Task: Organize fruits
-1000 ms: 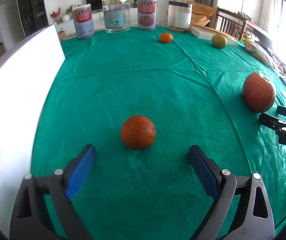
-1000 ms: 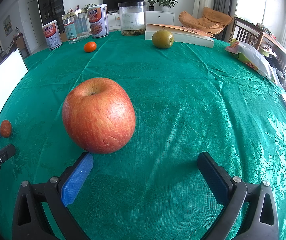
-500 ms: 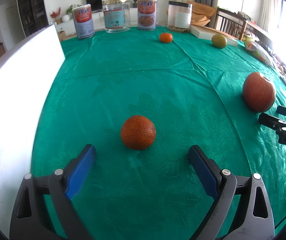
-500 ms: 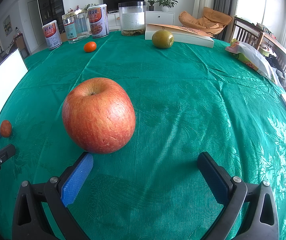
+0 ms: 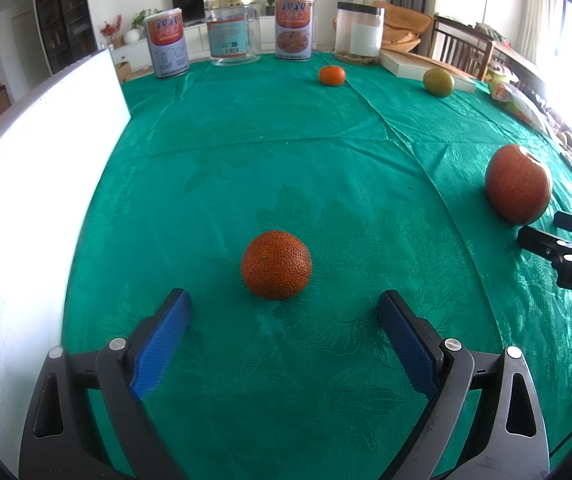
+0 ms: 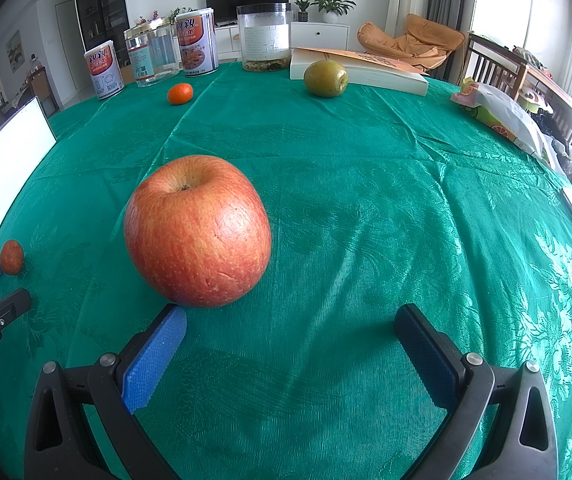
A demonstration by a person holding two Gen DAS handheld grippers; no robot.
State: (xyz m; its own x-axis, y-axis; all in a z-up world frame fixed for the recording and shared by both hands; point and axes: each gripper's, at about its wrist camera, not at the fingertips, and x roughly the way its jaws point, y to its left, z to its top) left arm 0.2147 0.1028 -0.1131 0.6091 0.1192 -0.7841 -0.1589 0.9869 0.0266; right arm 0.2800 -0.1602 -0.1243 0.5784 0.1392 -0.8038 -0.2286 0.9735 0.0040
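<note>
A: On the counter (image 6: 365,168), under its green cloth, has anything changed from a second ago?

B: Nothing that shows. The white board (image 5: 26,220) at the left edge, the red apple (image 6: 197,232), the green fruit (image 6: 325,78) beside the book (image 6: 365,70), the dark orange (image 5: 276,265) and the small tangerine (image 6: 180,93) all lie where they lay before, and neither hand-held gripper has shifted.

A: How does the right hand-held gripper (image 6: 289,334) sit?

B: Low over the cloth, pointing forward, fingers spread wide and holding nothing. The apple stands just ahead of its left finger (image 6: 154,356), off to that side and not between the two. Whether the finger's tip touches the apple I cannot tell.

A: And the left hand-held gripper (image 5: 284,328)?

B: Also spread wide and empty, level with the cloth. The dark orange rests just past the fingertips, centred on the gap, apart from both pads (image 5: 162,344).

A: The far fruit?

B: The tangerine sits near the row of tins and jars (image 5: 232,26) at the far edge, and the green fruit well to its right.
</note>
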